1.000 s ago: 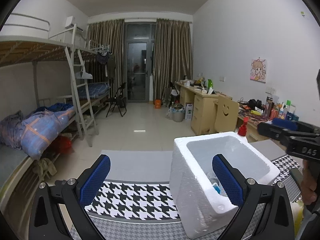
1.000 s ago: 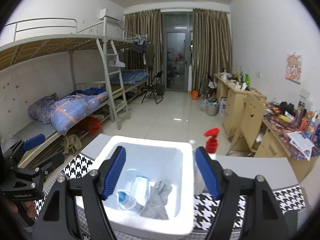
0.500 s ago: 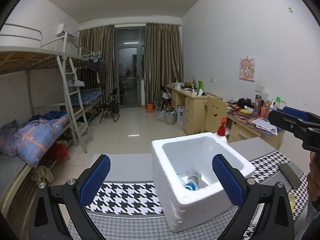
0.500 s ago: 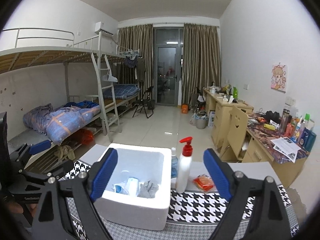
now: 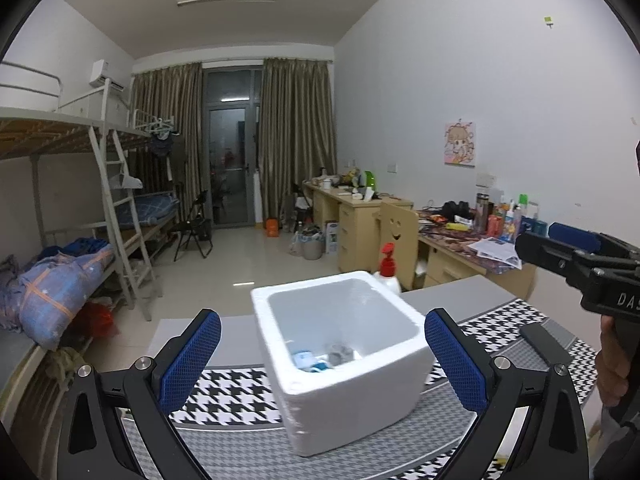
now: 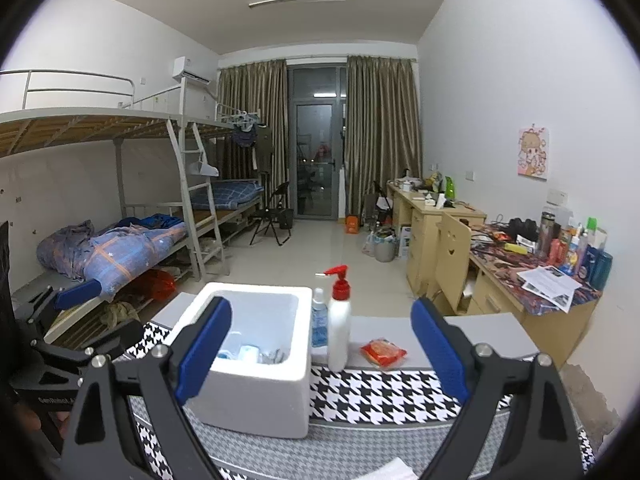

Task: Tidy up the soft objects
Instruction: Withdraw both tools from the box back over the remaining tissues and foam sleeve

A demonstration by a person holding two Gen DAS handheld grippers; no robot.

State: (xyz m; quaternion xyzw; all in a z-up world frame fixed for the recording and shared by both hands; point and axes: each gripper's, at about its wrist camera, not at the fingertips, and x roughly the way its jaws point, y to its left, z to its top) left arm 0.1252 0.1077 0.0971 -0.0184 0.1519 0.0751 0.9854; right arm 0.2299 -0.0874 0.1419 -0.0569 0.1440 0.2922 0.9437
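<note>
On the houndstooth mat [image 5: 224, 396], left wrist view: the white foam box [image 5: 344, 364] stood upright, mouth facing up, sitting cornerwise to this camera. Its long axis could not be judged with confidence; it looked near square. Soft items [image 5: 324, 356], one grey and crumpled, one pale blue, lay at the bottom of the box. The left gripper [image 5: 322, 360] stood wide, pads either side of the box in the picture but not touching it, nothing held. The right gripper [image 5: 576, 256] showed at the right edge, carried by a hand [image 5: 612, 368]; its state was unreadable from this side.

Right wrist view: the right gripper [image 6: 322, 348] was spread wide and empty, its jaws having just been opening with nothing between them. The foam box [image 6: 256, 368] stood left of centre, the same soft items [image 6: 256, 354] inside. A pump bottle [image 6: 339, 320] and a small clear bottle [image 6: 319, 320] stood just beside the box's right wall. A red packet [image 6: 383, 353] lay further right on the table.

Judgement: some items appear stowed. The packet may remain, if it counts as soft. No other loose soft object was visible on the mat.
</note>
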